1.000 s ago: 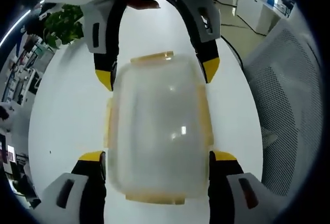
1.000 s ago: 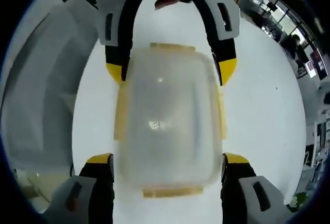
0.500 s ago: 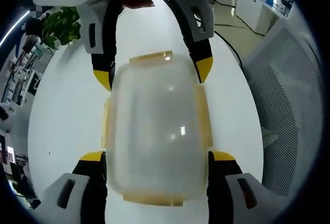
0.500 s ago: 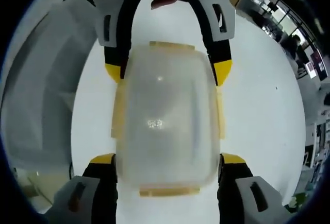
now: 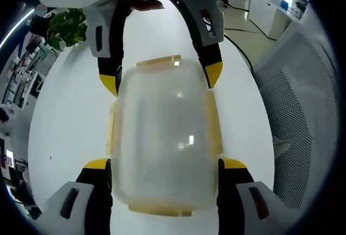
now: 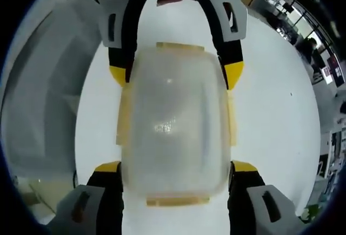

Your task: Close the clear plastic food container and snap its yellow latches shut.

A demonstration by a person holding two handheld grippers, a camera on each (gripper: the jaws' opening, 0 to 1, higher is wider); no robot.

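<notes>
A clear plastic food container (image 5: 162,143) with its lid on lies on the white table, yellow latches (image 5: 111,132) along all its edges. In the left gripper view, my left gripper (image 5: 165,165) has its yellow-tipped jaws against the container's near end on both sides. My right gripper (image 5: 161,77) comes in from the top and clasps the far end. The right gripper view mirrors this: the container (image 6: 173,132) sits between my right gripper (image 6: 175,168) below and the left gripper (image 6: 175,75) above. I cannot tell whether the side latches are snapped.
The round white table (image 5: 65,121) extends on all sides of the container. A grey mesh chair (image 5: 303,111) stands beside the table, also the chair (image 6: 38,100) in the right gripper view. A potted plant (image 5: 67,24) stands beyond. A person's fingers (image 5: 146,2) hold the right gripper.
The right gripper's jaws have narrowed onto the container's sides. The left gripper and the container have hardly moved.
</notes>
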